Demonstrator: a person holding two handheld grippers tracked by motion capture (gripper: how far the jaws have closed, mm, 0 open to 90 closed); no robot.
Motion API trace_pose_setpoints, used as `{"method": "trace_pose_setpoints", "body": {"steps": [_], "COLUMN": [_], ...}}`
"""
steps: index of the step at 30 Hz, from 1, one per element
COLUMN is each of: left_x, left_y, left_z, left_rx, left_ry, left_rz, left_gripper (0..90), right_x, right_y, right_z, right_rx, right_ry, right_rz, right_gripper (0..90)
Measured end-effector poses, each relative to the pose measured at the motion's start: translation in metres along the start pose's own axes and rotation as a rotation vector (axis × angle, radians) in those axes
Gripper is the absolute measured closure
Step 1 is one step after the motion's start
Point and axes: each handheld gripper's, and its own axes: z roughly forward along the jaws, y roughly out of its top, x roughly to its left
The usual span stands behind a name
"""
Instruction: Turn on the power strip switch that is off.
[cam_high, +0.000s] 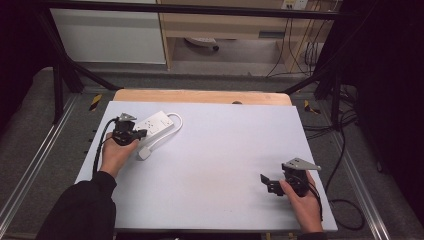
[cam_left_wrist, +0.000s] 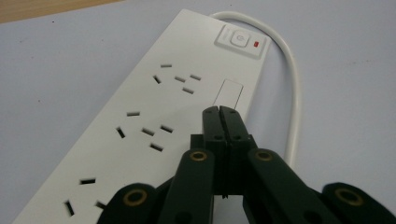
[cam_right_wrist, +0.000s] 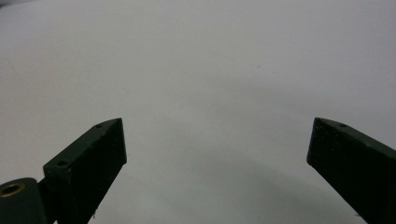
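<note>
A white power strip (cam_high: 157, 124) lies at the far left of the pale mat, its white cable (cam_high: 172, 131) looping round to a white plug (cam_high: 144, 153). In the left gripper view the strip (cam_left_wrist: 154, 121) shows several socket groups and a switch with a red light (cam_left_wrist: 241, 40). My left gripper (cam_left_wrist: 219, 110) hovers just over the strip's top face, jaws pressed together with nothing between them; from above it (cam_high: 142, 133) sits at the strip's near end. My right gripper (cam_high: 265, 181) rests at the near right, jaws wide apart (cam_right_wrist: 217, 140) over bare mat.
The pale mat (cam_high: 225, 150) covers a wooden table whose far edge (cam_high: 200, 96) shows. Black frame bars stand at both sides, with cables on the floor at the right (cam_high: 345, 150). A wooden cabinet (cam_high: 225, 30) stands beyond the table.
</note>
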Motion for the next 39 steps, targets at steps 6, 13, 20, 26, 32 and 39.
{"method": "trace_pose_setpoints", "body": {"steps": [6, 13, 20, 26, 32, 39], "left_x": [0.0027, 0.0027, 0.0061, 0.0058, 0.0052, 0.0044], "left_y": [-0.0023, -0.0007, -0.0012, -0.0008, -0.0007, -0.0006], "left_z": [0.0037, 0.0054, 0.0064, 0.0068, 0.0073, 0.0076], "left_rx": [0.008, 0.005, -0.007, -0.006, -0.01, -0.012], "left_ry": [0.008, 0.019, 0.023, 0.024, 0.03, 0.027], "left_rz": [-0.001, 0.001, -0.009, -0.009, -0.002, -0.006], "left_gripper": [90.0, 90.0, 90.0, 90.0, 90.0, 90.0], "right_x": [0.0001, 0.0, -0.0002, 0.0003, 0.0008, 0.0009], "right_y": [-0.0002, -0.0004, -0.0001, 0.0, -0.0002, -0.0002], "right_z": [-0.0002, -0.0005, -0.0002, 0.0002, 0.0005, 0.001], "right_rx": [0.001, 0.002, 0.0, 0.002, 0.004, 0.006], "right_ry": [0.001, 0.001, 0.002, 0.003, 0.004, 0.006], "right_rz": [0.002, 0.007, 0.002, -0.002, -0.001, -0.004], "right_gripper": [5.0, 5.0, 5.0, 4.9, 4.7, 4.7]}}
